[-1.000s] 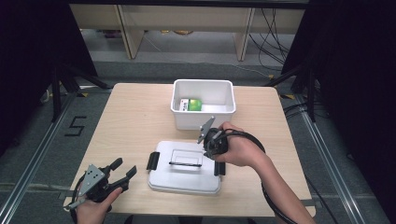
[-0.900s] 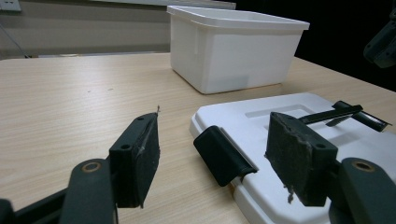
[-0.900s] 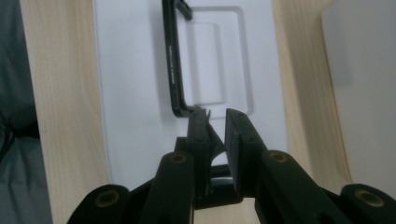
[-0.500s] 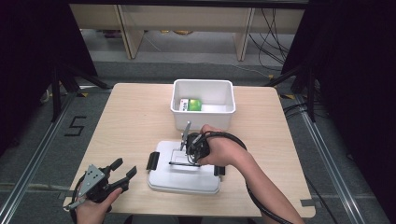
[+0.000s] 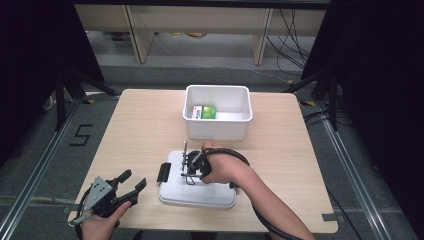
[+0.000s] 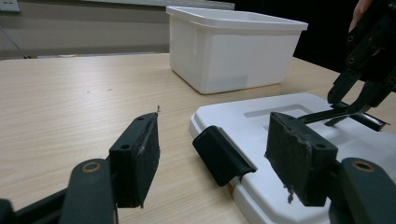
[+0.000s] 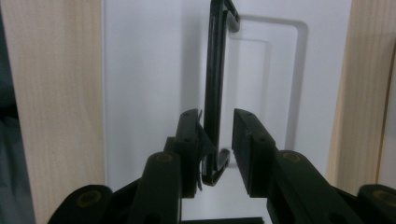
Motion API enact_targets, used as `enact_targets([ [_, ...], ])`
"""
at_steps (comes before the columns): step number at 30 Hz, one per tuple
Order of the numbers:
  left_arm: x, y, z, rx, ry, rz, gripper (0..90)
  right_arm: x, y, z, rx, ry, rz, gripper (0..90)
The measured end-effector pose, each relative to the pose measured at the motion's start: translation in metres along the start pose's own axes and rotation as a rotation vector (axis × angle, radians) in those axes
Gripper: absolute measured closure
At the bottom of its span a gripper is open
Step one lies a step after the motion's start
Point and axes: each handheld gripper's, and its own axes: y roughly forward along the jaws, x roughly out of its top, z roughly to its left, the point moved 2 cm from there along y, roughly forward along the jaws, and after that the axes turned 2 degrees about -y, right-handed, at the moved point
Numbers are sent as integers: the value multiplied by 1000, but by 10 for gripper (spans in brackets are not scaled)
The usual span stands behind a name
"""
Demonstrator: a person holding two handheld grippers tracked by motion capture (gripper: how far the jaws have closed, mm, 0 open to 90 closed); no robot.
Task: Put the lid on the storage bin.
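Straddling the black handle point(image 7: 215, 88) of the white lid point(image 5: 197, 186) with the right gripper point(image 7: 217, 140), fingers point(image 7: 188, 149) parted and just opening, handle between them unpinched, likely lining up a lift. Idling the left gripper point(image 6: 219, 161) wide open and empty, black latch point(image 6: 220, 154) lying between its fingers. Leaving the white bin point(image 5: 218, 117) beyond on the counter point(image 5: 140, 135), green-and-white packet point(image 5: 205, 112) inside, nothing blocking.

A light wooden table point(image 5: 140, 130) carries a white bin point(image 5: 218, 125) and a white lid point(image 5: 197, 192).
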Motion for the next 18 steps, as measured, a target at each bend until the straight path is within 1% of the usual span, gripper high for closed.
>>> enact_targets([
  [1, 0, 0, 0, 0, 2, 0, 339, 0, 2, -1, -12, -13, -7, 723],
  [2, 0, 0, 0, -1, 1, 0, 340, 0, 3, 1, -3, 23, 10, 723],
  [3, 0, 0, 0, -1, 2, 0, 340, 2, 4, -1, -4, -1, 7, 723],
  [4, 0, 0, 0, -1, 2, 0, 340, 3, 4, -1, -4, -3, 16, 723],
  [5, 0, 0, 0, 1, -1, 1, 340, 2, 7, 0, -8, 9, 15, 723],
  [6, 0, 0, 0, 2, -3, 1, 340, 3, 9, -2, -12, -23, 4, 725],
  [7, 0, 0, 0, 3, -4, 1, 340, 4, 10, -2, -8, -23, 15, 728],
  [8, 0, 0, 0, 2, -3, 1, 340, 4, 11, -3, -19, -35, 17, 734],
  [9, 0, 0, 0, -2, 1, 0, 340, 4, 13, -3, -11, -26, 11, 742],
  [10, 0, 0, 0, -2, 1, 0, 340, 5, 13, -2, -3, -21, 21, 757],
  [12, 0, 0, 0, -3, 1, 1, 340, 6, 15, -2, 2, -25, 25, 781],
  [13, 0, 0, 0, -3, 1, 1, 340, 6, 17, -3, -2, -41, 20, 801],
  [14, 0, 0, 0, -3, 1, 1, 340, 6, 17, -3, 1, -36, 15, 810],
  [18, 0, 0, 0, -5, 1, 1, 340, 7, 15, -3, -9, -24, 37, 821],
])
